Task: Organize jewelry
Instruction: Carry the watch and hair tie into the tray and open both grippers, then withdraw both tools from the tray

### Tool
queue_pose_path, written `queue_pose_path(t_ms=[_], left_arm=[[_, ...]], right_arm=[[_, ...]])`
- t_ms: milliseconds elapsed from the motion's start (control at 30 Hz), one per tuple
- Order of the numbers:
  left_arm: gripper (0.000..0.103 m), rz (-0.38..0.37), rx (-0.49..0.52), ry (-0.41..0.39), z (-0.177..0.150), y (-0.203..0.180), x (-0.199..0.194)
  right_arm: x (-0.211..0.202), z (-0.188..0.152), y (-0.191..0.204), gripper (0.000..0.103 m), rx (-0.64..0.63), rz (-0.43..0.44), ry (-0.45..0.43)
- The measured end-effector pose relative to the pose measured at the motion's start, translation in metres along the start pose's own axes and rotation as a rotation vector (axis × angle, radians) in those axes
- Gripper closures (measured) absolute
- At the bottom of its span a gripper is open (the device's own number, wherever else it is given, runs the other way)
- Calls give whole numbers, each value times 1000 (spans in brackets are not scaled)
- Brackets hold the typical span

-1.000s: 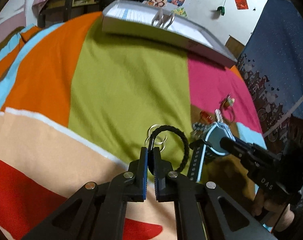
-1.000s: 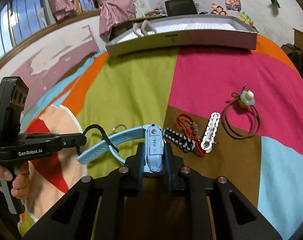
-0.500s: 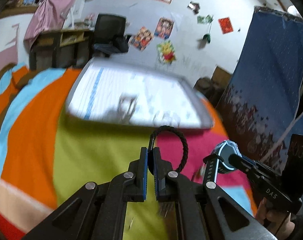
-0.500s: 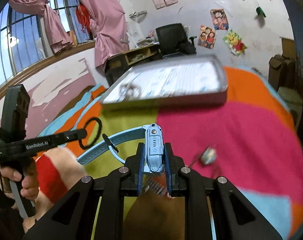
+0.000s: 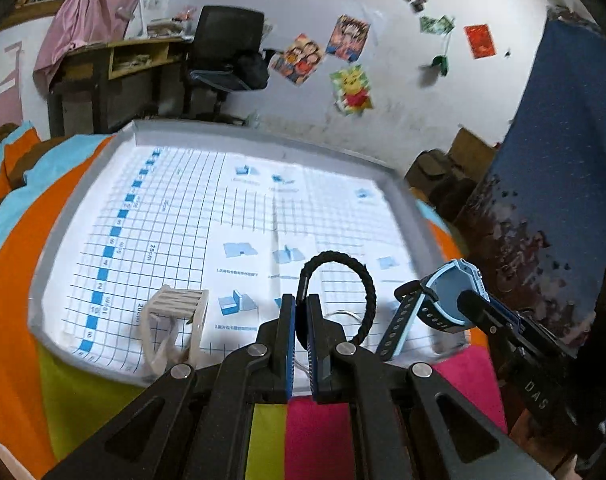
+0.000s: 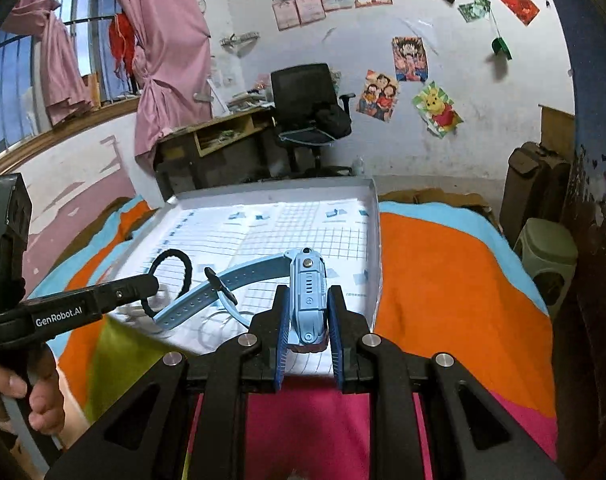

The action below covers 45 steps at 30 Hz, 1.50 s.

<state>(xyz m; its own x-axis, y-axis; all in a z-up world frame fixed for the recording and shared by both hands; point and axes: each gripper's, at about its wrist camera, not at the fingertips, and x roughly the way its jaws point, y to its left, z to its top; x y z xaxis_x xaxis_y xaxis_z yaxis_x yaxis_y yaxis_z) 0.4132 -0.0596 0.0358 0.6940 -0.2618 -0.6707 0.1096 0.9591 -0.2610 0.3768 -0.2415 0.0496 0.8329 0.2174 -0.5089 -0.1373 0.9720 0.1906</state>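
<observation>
My left gripper (image 5: 301,312) is shut on a black braided bracelet (image 5: 367,284) and holds it over the near edge of a shallow grey tray (image 5: 69,216) lined with gridded paper. My right gripper (image 6: 307,320) is shut on a light blue watch (image 6: 307,280), its strap (image 6: 207,296) hanging left over the tray (image 6: 377,240). The watch also shows at the right of the left wrist view (image 5: 447,296), and the bracelet in the right wrist view (image 6: 185,268). A whitish hair claw (image 5: 179,308) lies in the tray's near left part.
The tray sits on a bed with a colour-block cover in orange (image 6: 455,272), pink (image 5: 323,440) and green (image 5: 87,404). A desk (image 6: 219,140) and black chair (image 6: 307,96) stand beyond. A dark blue curtain (image 5: 563,184) hangs at the right. A thin ring (image 6: 211,328) lies in the tray.
Both grippers have lifted their items off the bed cover and carried them forward to the tray. The remaining jewelry on the cover has dropped out of view.
</observation>
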Motion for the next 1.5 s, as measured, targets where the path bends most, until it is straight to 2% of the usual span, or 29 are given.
queue_pose_path(t_ms=[233, 367, 633, 733, 800, 900, 933, 967, 1000, 1100, 1167, 1267, 1367, 1500], left_arm=[[97, 29, 16, 42, -4, 3, 18], [97, 16, 28, 14, -8, 4, 15], [96, 44, 49, 7, -12, 3, 12], [93, 45, 40, -3, -13, 4, 7], [84, 34, 36, -21, -15, 5, 0], [56, 15, 15, -72, -17, 4, -14], [40, 8, 7, -89, -18, 4, -18], [32, -4, -11, -132, -21, 4, -28], [30, -11, -19, -158, -22, 3, -34], [25, -34, -16, -213, -27, -1, -54], [17, -31, -2, -247, -31, -5, -67], [5, -15, 27, -334, -43, -9, -96], [0, 17, 55, -405, -59, -12, -121], [0, 33, 80, -441, -77, -12, -149]], right_arm=[[38, -15, 4, 86, -41, -12, 29], [51, -20, 3, 86, -43, -7, 50], [38, -24, 0, 84, -51, -2, -21], [27, -22, -1, 78, -57, -10, -51], [19, -22, -3, 68, -55, -14, -69], [5, -23, -7, 65, -46, -20, -101], [0, -23, -8, 64, -44, -23, -111], [-6, -23, -8, 60, -44, -27, -122], [-11, -23, -9, 53, -43, -35, -136], [-26, -25, -13, 47, -32, -45, -170], [-37, -25, -15, 44, -21, -47, -183], [-56, -26, -16, 34, -3, -42, -208], [-78, -29, -15, 26, -3, -38, -234], [-111, -37, -9, 15, -16, -24, -260]])
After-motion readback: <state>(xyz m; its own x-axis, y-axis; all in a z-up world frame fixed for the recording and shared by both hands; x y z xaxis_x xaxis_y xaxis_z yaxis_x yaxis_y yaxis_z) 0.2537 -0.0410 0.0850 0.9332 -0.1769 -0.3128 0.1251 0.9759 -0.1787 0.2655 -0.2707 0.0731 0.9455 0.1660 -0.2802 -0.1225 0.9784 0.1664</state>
